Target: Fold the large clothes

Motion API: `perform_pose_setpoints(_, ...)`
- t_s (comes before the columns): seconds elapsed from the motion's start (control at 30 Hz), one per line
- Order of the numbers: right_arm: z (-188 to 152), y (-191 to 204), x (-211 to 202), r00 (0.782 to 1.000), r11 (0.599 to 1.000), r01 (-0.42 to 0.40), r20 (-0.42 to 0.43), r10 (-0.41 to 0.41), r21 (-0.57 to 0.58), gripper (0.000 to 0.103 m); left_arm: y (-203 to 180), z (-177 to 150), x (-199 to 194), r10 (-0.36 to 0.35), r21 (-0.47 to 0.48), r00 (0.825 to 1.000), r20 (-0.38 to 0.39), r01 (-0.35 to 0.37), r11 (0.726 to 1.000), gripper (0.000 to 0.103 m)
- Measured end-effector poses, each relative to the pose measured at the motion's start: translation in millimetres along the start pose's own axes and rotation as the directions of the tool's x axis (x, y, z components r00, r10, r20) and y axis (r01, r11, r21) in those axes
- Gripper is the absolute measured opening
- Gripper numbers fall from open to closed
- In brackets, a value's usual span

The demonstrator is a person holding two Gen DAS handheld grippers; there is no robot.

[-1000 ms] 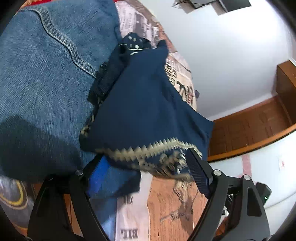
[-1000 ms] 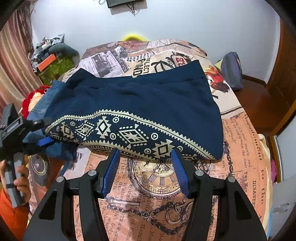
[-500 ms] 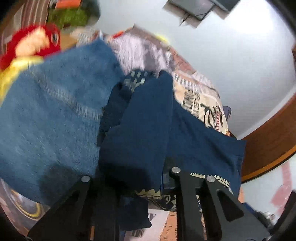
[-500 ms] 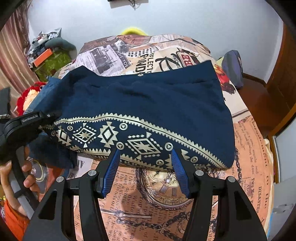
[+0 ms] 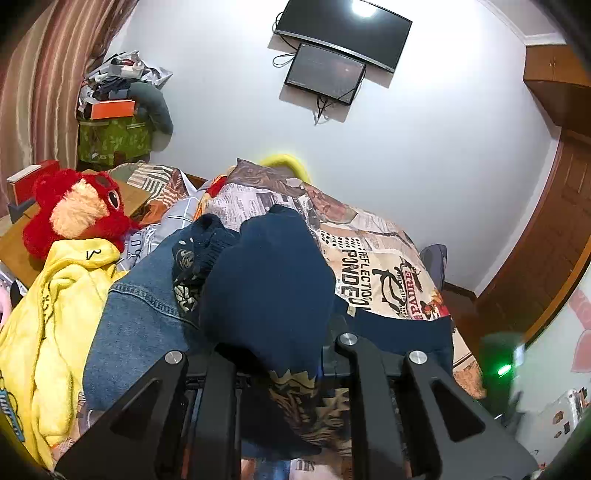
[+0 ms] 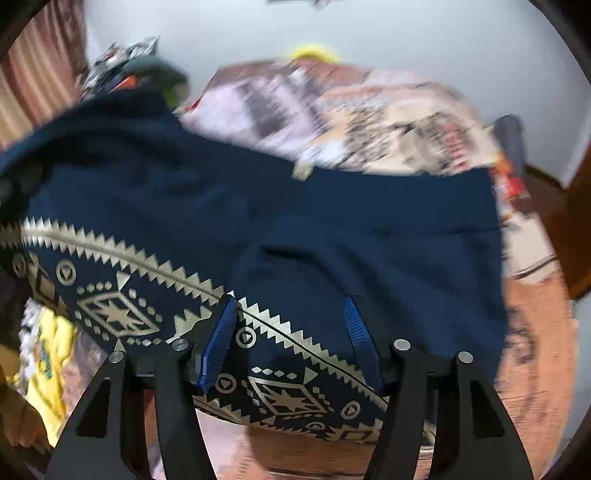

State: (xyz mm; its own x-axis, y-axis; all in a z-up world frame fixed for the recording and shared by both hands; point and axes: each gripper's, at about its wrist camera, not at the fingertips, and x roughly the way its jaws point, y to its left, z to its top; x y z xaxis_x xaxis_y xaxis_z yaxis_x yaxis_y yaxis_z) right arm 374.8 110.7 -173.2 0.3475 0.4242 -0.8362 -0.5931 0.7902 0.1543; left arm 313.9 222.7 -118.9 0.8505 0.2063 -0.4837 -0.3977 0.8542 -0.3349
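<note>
Bed (image 5: 384, 236) with a newspaper-print cover fills both views; wall behind carries a dark screen (image 5: 343, 27).

Navy garment (image 6: 332, 221) with a gold geometric border lies across the near part of the bed, one end lifted and bunched. Right wrist view is blurred, so fine detail there is unreliable.

Denim garment (image 5: 136, 325) sits under the navy one on the left side; a yellow fleece garment (image 5: 48, 314) lies just beside it, with a red plush toy (image 5: 77, 210) behind.

Left gripper (image 5: 273, 365): fingers look closed on a thick wad of the navy cloth, which bulges up over them. Right gripper (image 6: 291, 343): blue-padded fingers stand apart, the patterned hem lying between and across them (whether they pinch any cloth, cannot tell; they look apart).

Progress, as a judgement: early to middle. The navy garment seems doubled at least once, judging by the border showing on top and the plain body behind, but the edges are not squared and one end is still in the air. Left to do: lay the lifted end down, flatten, finish the folds. The denim and yellow pieces look unfolded.
</note>
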Motion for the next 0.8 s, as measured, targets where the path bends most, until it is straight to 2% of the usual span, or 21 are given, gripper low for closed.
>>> perform_pose_setpoints(0.07,-5,10,14,1.0,1.0,-0.001,-0.03,0.0,-0.026,0.061,-2,-5,4,0.01,0.022,1.0,-0.019,-0.009,1.0,0.014)
perform_pose_setpoints(0.13,-9,13,17,1.0,0.999,0.017,-0.02,-0.018,-0.038,0.063,-11,-10,7,0.013,0.05,0.999,-0.033,-0.011,0.999,0.014)
perform_pose_setpoints(0.27,-13,-9,2,0.995,0.996,-0.086,-0.041,0.086,0.021,0.062,-45,-11,0,0.022,0.17,1.0,-0.006,-0.021,0.985,0.014)
perform_pose_setpoints(0.33,-21,-25,-15,0.996,0.995,-0.08,-0.026,0.082,0.063,0.061,-63,-10,-3,0.014,0.224,1.0,0.003,-0.015,0.974,0.014)
perform_pose_setpoints(0.43,-41,-57,-52,0.997,0.994,-0.055,0.051,0.051,0.093,0.061,-100,-13,-8,-0.019,0.329,1.0,0.01,0.015,0.944,0.014)
perform_pose_setpoints(0.53,-64,-98,-86,0.994,0.988,0.017,0.102,-0.033,0.156,0.062,-151,-30,-11,-0.055,0.453,0.999,0.002,0.048,0.89,0.014)
perform_pose_setpoints(0.6,-81,-128,-106,0.986,0.977,0.103,0.113,-0.126,0.188,0.062,-178,-44,-8,-0.095,0.489,0.994,-0.048,0.107,0.866,0.014)
perform_pose_setpoints(0.7,-98,-161,-124,0.978,0.958,0.149,0.107,-0.179,0.244,0.062,-210,-71,8,-0.128,0.515,0.977,-0.169,0.198,0.834,0.014)
perform_pose_setpoints(0.8,-115,-187,-135,0.974,0.939,0.172,0.089,-0.206,0.298,0.062,-227,-104,32,-0.143,0.51,0.932,-0.333,0.306,0.804,0.014)
